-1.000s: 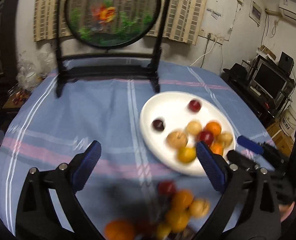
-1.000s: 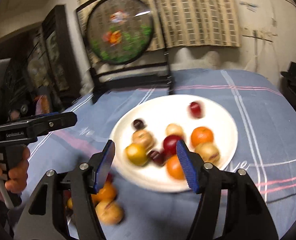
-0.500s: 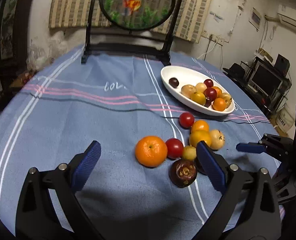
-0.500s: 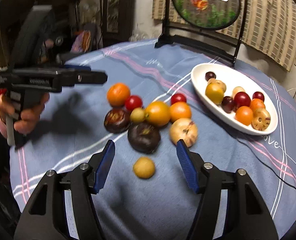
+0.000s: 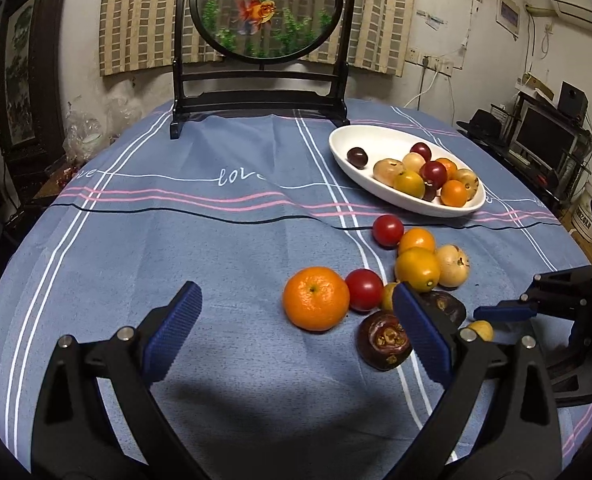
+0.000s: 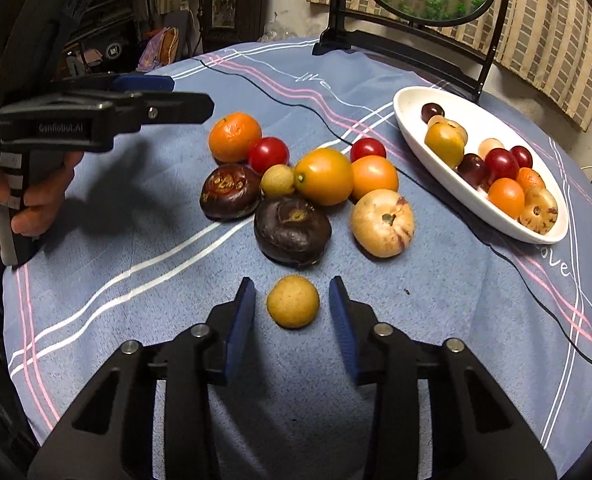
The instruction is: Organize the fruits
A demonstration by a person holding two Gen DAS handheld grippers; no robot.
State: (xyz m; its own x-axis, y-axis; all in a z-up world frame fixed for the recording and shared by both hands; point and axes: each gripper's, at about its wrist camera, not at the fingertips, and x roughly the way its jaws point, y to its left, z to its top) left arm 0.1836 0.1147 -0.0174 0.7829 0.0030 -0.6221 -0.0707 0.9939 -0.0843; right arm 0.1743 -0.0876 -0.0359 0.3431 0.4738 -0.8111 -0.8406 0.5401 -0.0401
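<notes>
A white oval plate [image 5: 348, 152] [image 6: 408, 120] holds several fruits. Loose fruits lie on the blue cloth: a tangerine [image 5: 316, 298] [image 6: 235, 137], red tomatoes [image 5: 363, 289], two dark mangosteens [image 6: 292, 229], a pale fruit [image 6: 382, 222] and a small tan longan [image 6: 293, 301] [image 5: 482, 330]. My right gripper [image 6: 292, 304] is open, its pads on either side of the longan, not touching it. My left gripper [image 5: 296, 330] is open and empty above the cloth, near the tangerine; it shows in the right wrist view [image 6: 164, 92].
A round goldfish screen on a black stand [image 5: 260, 92] stands at the table's back edge. The round table has a blue striped cloth [image 5: 176, 240]. Shelves with a monitor [image 5: 544, 140] stand to the right.
Both grippers have come down toward the loose fruits. My right gripper has moved forward so the longan now lies between its pads, and its jaws stand narrower.
</notes>
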